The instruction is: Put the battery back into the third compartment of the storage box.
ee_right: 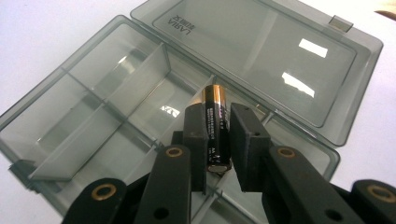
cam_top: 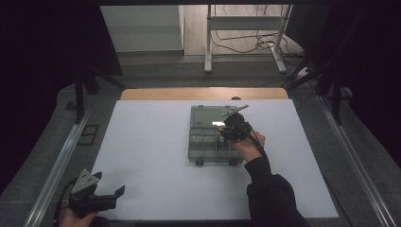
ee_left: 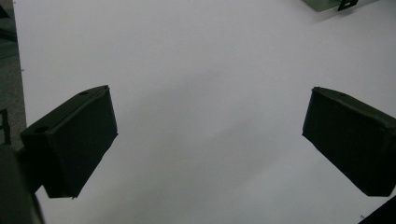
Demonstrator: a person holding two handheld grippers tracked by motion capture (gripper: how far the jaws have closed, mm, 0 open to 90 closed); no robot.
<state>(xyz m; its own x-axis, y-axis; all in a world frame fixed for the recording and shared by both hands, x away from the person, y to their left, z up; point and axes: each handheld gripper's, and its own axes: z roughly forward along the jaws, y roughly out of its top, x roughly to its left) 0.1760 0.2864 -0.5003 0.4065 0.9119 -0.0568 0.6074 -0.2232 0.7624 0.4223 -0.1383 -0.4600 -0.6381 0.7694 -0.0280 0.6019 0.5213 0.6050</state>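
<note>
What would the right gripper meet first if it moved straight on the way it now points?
Probably the floor of the open compartment box: the right gripper, clamped on a battery, points down into it. Depth is unclear.

Black-and-copper battery [ee_right: 215, 122], smoky grey box [ee_right: 116, 98]

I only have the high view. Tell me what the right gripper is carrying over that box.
Observer: The right gripper is shut on a battery, black with a copper-coloured end.
Operator: Report the box's state.
Observer: The compartment box is open, its lid laid back flat; the compartments I can see hold nothing.
Operator: Now the left gripper.
Observer: The left gripper is open over the bare white table, with nothing between its jaws.
</note>
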